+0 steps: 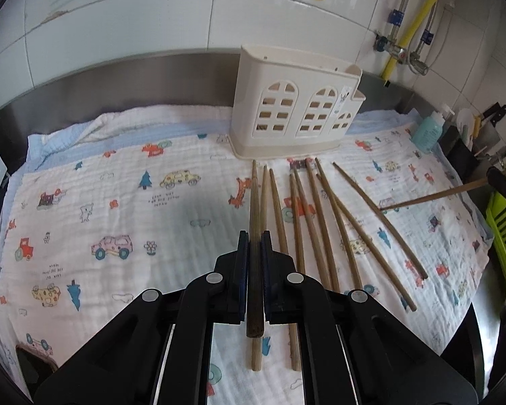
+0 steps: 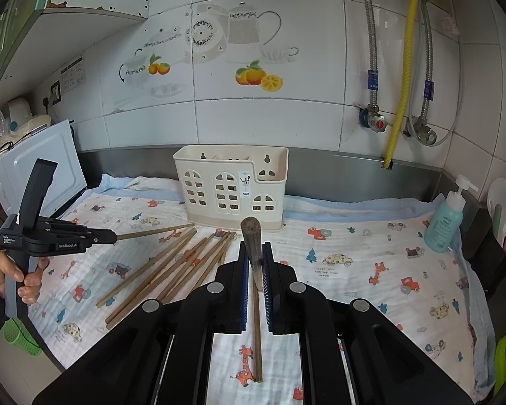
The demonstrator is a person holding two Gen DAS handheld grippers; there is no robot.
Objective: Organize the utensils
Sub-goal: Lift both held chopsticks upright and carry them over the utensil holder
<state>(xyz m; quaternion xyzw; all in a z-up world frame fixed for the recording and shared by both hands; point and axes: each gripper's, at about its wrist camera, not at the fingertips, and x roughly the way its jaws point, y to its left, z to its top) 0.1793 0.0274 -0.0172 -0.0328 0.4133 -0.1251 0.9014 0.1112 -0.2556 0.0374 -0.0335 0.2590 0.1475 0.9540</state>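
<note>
My left gripper (image 1: 254, 236) is shut on a dark wooden chopstick (image 1: 254, 195) that runs forward between its blue pads, lifted above the cloth. The right wrist view shows this gripper (image 2: 113, 236) at the left, held by a person's hand (image 2: 23, 276), its chopstick (image 2: 155, 231) pointing toward the holder. My right gripper (image 2: 255, 249) is shut on another chopstick (image 2: 251, 236), thick end tilted up. In the left wrist view it (image 1: 496, 179) sits at the far right edge. Several loose chopsticks (image 1: 320, 222) (image 2: 172, 270) lie fanned on the printed cloth (image 1: 118, 202). A cream utensil holder (image 1: 293, 111) (image 2: 232, 189) stands behind them.
A teal pump bottle (image 2: 445, 219) (image 1: 428, 131) stands at the cloth's right edge. Knives and spoons (image 1: 489, 125) and a green rack (image 1: 502, 233) sit further right. A white appliance (image 2: 40, 168) stands at the left. Pipes and valves (image 2: 401, 101) run down the tiled wall.
</note>
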